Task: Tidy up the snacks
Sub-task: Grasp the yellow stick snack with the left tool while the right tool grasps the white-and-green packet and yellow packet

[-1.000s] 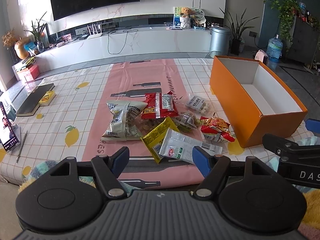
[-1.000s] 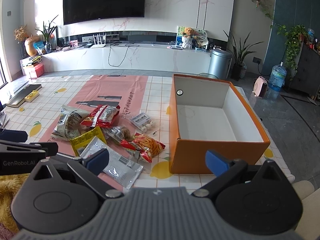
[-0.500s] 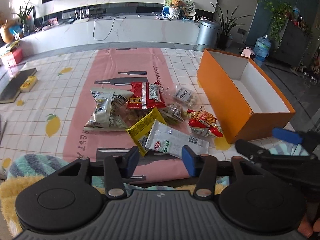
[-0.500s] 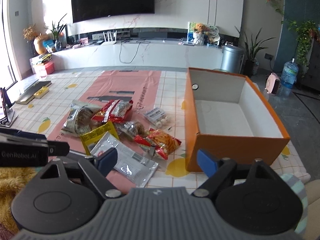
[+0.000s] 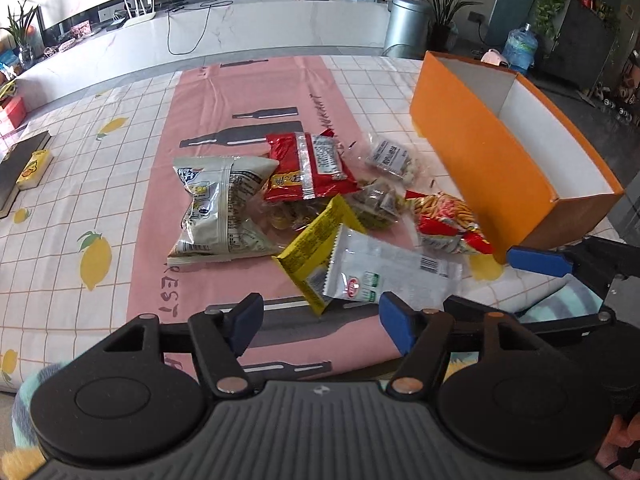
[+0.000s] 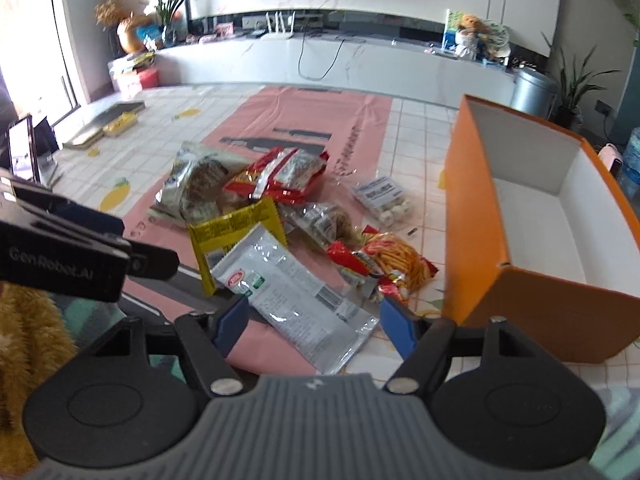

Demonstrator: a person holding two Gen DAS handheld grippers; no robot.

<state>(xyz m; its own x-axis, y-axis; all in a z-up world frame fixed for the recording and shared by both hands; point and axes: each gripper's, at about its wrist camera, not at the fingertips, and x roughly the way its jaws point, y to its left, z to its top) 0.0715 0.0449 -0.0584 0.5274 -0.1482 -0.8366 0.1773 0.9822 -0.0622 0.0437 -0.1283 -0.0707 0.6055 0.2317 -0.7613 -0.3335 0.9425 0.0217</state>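
Observation:
A pile of snack packets lies on the pink runner: a white packet over a yellow one, a silver chip bag, a red packet and a red-orange sticks bag. An orange box with a bare white inside stands to their right. My left gripper hovers at the pile's near edge, jaws opening, gripping nothing. My right gripper is closing, with the white packet's near end in the gap and the pads off it.
A dark book with a yellow pad lies at the far left, and a phone on a stand is beside it. A fuzzy blanket covers the near edge. The lemon-print cloth spreads left of the pile.
Both grippers have come down and forward toward the pile. The left jaws narrowed, then widened again. The right jaws have narrowed steadily around the white packet's end.

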